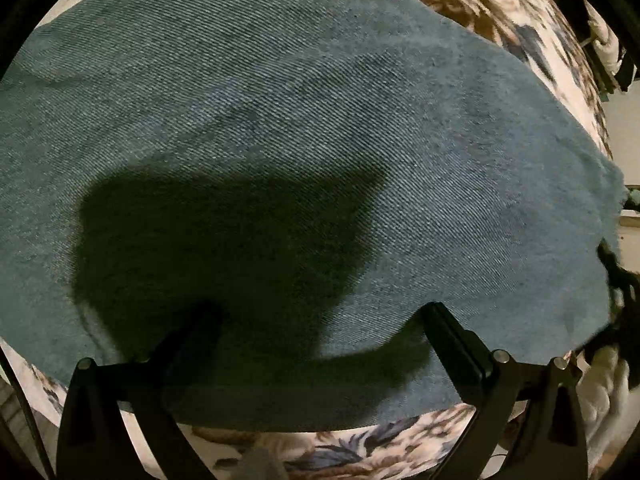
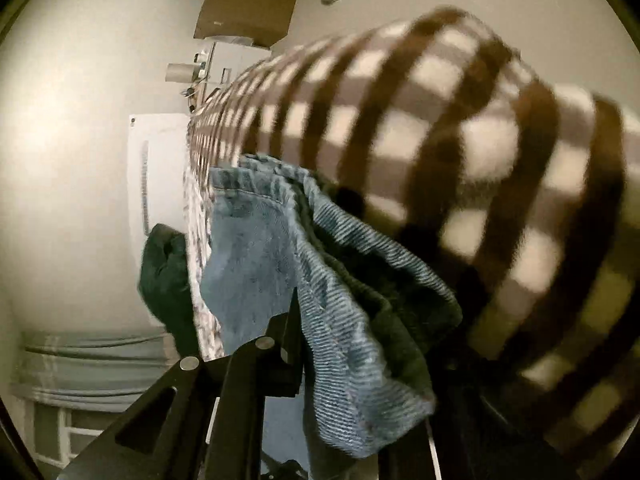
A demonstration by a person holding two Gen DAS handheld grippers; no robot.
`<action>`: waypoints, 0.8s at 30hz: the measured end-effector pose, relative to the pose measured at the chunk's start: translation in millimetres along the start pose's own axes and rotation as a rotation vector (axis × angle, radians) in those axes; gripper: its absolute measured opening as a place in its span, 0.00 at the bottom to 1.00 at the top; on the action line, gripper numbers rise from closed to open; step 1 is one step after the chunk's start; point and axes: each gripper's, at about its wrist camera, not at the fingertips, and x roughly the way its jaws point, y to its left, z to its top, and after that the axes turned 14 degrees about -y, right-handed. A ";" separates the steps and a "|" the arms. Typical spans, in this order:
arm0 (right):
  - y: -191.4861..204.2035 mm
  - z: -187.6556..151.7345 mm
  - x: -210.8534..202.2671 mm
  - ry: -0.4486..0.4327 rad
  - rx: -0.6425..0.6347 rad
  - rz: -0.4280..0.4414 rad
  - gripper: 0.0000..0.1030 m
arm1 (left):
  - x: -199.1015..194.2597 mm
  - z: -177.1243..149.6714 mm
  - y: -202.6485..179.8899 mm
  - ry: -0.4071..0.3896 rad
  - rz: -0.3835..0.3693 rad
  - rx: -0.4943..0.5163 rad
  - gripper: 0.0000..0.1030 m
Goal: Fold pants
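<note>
Left gripper (image 1: pixel 320 312), jaws wide, points down over blue jeans (image 1: pixel 280 120) spread on a floral bedspread (image 1: pixel 520 20); right gripper (image 2: pixel 294 320) clamps the jeans' edge.

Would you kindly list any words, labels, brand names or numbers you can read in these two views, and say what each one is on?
None can be read in either view.
White sheet on the wall: a column of dark marks, too small and blurred to read.
Cardboard box: no print visible.
Denim pants: no tag or brand label in view.
Floral bedcover: pattern only.
</note>
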 end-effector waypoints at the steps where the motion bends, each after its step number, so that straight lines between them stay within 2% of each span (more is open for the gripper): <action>1: 14.4 -1.6 -7.0 -0.015 -0.037 -0.009 0.10 | 1.1 0.7 -2.1 0.012 0.005 -0.002 1.00; 4: 51.5 -5.8 -31.1 -0.035 -0.130 -0.001 0.09 | -5.7 6.1 -2.0 0.006 -0.019 -0.021 1.00; 6: 83.7 -16.2 -49.1 -0.037 -0.212 0.018 0.09 | -20.6 7.1 3.7 -0.039 -0.026 -0.041 1.00; 9: 139.2 -41.1 -54.1 -0.024 -0.335 0.045 0.09 | -48.5 9.5 22.0 -0.107 -0.021 -0.062 1.00; 13: 213.9 -107.4 -41.5 0.035 -0.502 0.065 0.09 | -101.3 12.7 87.4 -0.205 -0.005 -0.138 1.00; 15: 251.0 -166.5 -20.9 0.119 -0.599 0.092 0.09 | -123.2 13.4 126.7 -0.244 0.019 -0.185 1.00; 18: 276.2 -258.6 5.1 0.264 -0.651 0.140 0.09 | -153.2 12.4 192.9 -0.309 0.133 -0.225 1.00; 20: 279.0 -323.5 19.4 0.345 -0.720 0.145 0.09 | -160.2 11.4 227.0 -0.328 0.182 -0.240 1.00; 24: 260.1 -434.1 72.7 0.534 -0.872 0.097 0.10 | -164.0 -0.2 292.9 -0.318 0.171 -0.316 1.00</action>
